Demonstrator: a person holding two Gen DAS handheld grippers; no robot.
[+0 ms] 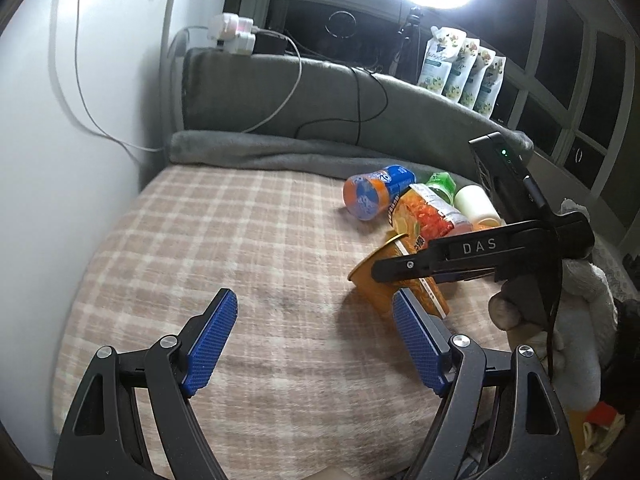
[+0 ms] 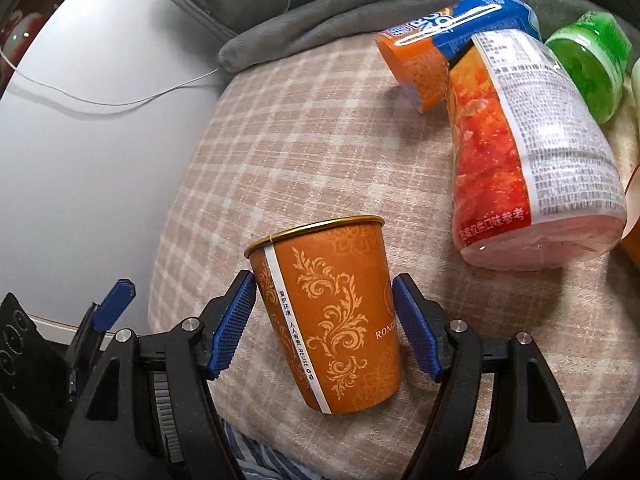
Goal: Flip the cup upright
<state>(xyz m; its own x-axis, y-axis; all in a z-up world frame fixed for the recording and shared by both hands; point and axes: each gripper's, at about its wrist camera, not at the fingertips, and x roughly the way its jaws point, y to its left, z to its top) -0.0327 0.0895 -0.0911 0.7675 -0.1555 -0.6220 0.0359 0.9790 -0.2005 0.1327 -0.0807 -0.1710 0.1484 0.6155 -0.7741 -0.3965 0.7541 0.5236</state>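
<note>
An orange paper cup [image 2: 332, 312] with a gold rim and a scroll pattern sits between the blue pads of my right gripper [image 2: 325, 300], which is shut on it. The cup's rim points up and away, its base toward the camera, tilted a little. In the left wrist view the cup [image 1: 384, 280] shows at the right, leaning, with the right gripper's black finger [image 1: 440, 260] across it. My left gripper [image 1: 316, 320] is open and empty above the plaid blanket, left of the cup.
A plaid beige blanket [image 1: 240, 240] covers the bed. Several bottles lie beyond the cup: an orange-and-blue one [image 2: 440, 40], a red-labelled one [image 2: 532, 160], a green one [image 2: 592, 60]. A grey headboard cushion [image 1: 320, 92], cables, and a white wall [image 1: 60, 160] at left.
</note>
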